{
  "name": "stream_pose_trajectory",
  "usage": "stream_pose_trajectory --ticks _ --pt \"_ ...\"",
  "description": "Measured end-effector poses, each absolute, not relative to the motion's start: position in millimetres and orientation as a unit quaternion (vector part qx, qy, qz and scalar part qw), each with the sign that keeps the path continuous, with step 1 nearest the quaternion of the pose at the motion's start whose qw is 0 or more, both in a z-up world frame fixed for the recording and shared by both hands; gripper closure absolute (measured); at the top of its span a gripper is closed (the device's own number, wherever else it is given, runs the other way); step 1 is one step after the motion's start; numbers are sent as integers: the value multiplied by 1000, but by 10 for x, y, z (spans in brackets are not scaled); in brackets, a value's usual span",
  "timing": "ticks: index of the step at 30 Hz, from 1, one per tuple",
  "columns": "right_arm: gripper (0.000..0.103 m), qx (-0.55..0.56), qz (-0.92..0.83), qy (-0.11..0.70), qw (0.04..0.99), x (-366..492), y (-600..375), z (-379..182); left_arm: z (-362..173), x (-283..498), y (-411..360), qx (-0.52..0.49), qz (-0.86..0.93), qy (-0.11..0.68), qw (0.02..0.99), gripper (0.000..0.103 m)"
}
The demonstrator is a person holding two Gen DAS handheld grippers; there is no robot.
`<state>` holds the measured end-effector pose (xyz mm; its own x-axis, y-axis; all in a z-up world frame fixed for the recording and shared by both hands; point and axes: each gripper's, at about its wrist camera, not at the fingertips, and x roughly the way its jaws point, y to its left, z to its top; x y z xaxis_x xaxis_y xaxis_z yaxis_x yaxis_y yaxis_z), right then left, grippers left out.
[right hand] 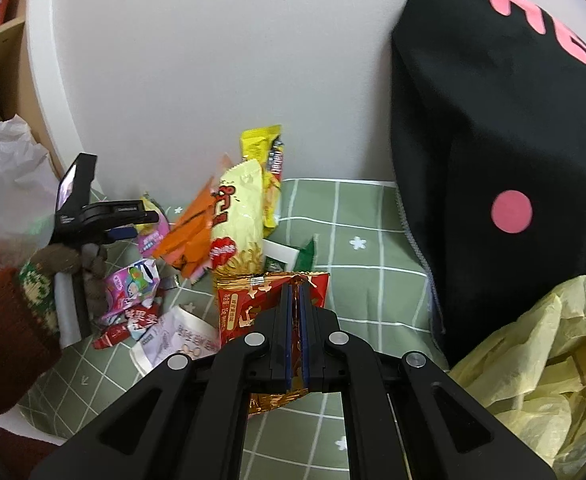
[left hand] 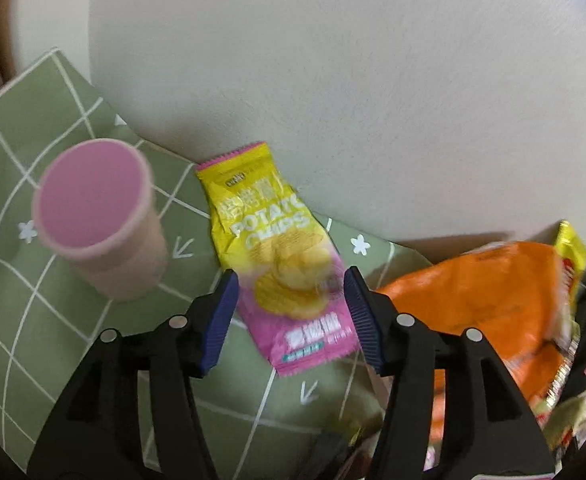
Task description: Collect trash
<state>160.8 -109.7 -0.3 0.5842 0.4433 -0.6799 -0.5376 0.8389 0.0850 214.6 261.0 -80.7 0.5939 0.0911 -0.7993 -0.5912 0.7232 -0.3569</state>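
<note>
Foil-red snack wrapper [right hand: 269, 304], bottom centre of the frame, is being pinched by my right gripper [right hand: 297, 336]. My left gripper [left hand: 291, 312] is hanging spread around the potato chips bag [left hand: 281, 264], needing to close next.

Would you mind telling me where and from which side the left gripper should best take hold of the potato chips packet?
Probably its pink lower half, from above. The chips packet lies flat on the green cloth, already between the open left gripper pads, so closing across its width should pinch it.
</note>
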Motion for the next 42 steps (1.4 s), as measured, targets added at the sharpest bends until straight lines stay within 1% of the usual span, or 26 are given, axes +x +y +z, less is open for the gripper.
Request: stream_pose_trajectory --ticks 2,3,4,5,17,18,19,20,21,22,24,25,30,33,34,42 --pt "98 -61 269 367 888 1646 -1167 -24 -799 2151 2627 -307 218 403 834 75" --pt "98 -57 266 368 889 1657 -1193 -30 -794 2137 2641 -309 215 404 834 91" --pt "98 -55 264 369 889 1660 -1204 -29 -768 2102 2655 -310 209 403 835 101" --pt "98 -51 263 369 890 1670 -1223 -30 -735 2055 2659 -307 205 401 839 103" --pt "98 -36 266 355 895 1601 -1187 46 -244 1279 2458 -288 95 354 885 103" --pt "98 -34 267 355 895 1590 -1180 45 -245 1235 2456 -290 88 359 883 102" --pt "98 -33 268 356 895 1579 -1173 42 -293 1226 2488 -296 92 366 878 100" --pt "98 -32 269 356 894 1570 -1164 39 -311 1283 2499 -305 99 370 872 95" --pt "98 -33 270 357 894 1560 -1151 35 -343 1280 2516 -318 111 371 865 76" --pt "98 -34 272 357 893 1548 -1143 33 -468 1337 2556 -336 124 367 858 66" --pt "98 -38 275 357 892 1529 -1127 27 -660 1515 2558 -372 132 355 847 62" --pt "98 -40 277 358 891 1526 -1125 21 -716 1565 2514 -380 135 354 844 58" --pt "98 -44 278 358 890 1571 -1152 8 -866 1863 2542 -347 167 372 845 54" --pt "98 -51 275 359 891 1632 -1177 -14 -899 2012 2579 -343 166 380 843 45" --pt "98 -53 275 359 890 1647 -1187 -23 -890 2066 2586 -342 167 381 843 44" --pt "98 -70 277 364 886 1799 -1223 -113 -895 2400 2681 -338 241 388 823 44"
